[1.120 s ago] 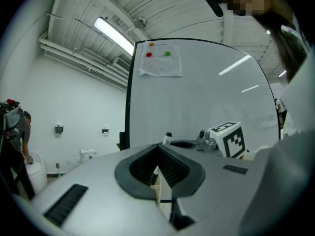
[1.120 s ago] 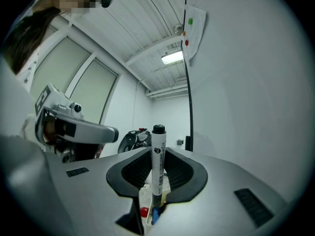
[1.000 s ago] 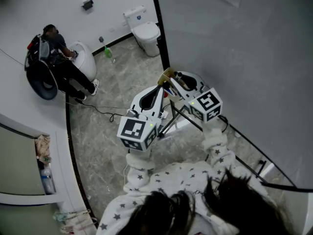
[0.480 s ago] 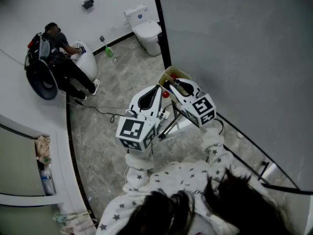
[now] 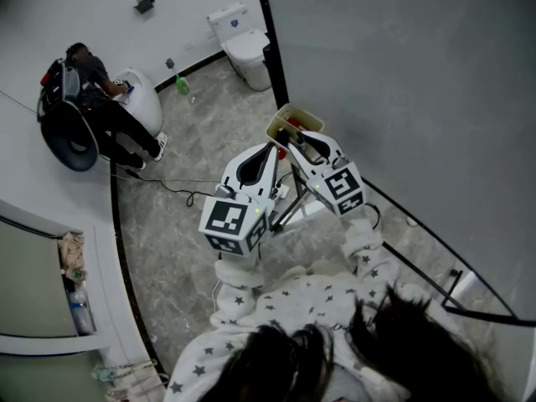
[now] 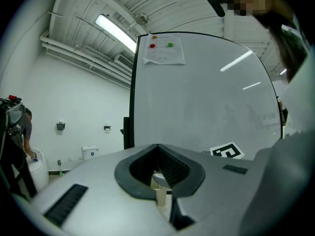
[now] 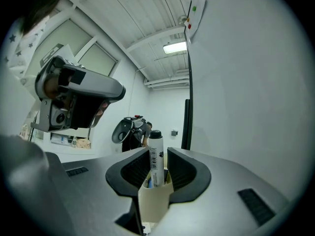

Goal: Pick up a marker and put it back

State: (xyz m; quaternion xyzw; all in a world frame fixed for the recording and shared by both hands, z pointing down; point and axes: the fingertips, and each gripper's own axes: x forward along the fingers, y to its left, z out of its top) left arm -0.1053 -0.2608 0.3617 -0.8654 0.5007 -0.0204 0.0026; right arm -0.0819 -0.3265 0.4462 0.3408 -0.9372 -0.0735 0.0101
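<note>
R gripper (image 7: 158,151): jaws pinching white marker (image 7: 155,156), blk cap up, held upright. Marker's lower end sits inside beige holder (image 7: 155,203). L gripper (image 6: 157,145): jaw tips pressed together, nothing btwn them; just beside R gripper, on holder's left. Holder at edge of whiteboard (image 5: 402,99). Bkgd: person (image 5: 92,99) bent over white rounded container (image 5: 144,100); toilet (image 5: 244,47) by wall.

The right gripper (image 7: 158,152) clamps an upright black-capped white marker (image 7: 155,144), its lower end dipping behind the beige holder (image 7: 155,203) rim.
</note>
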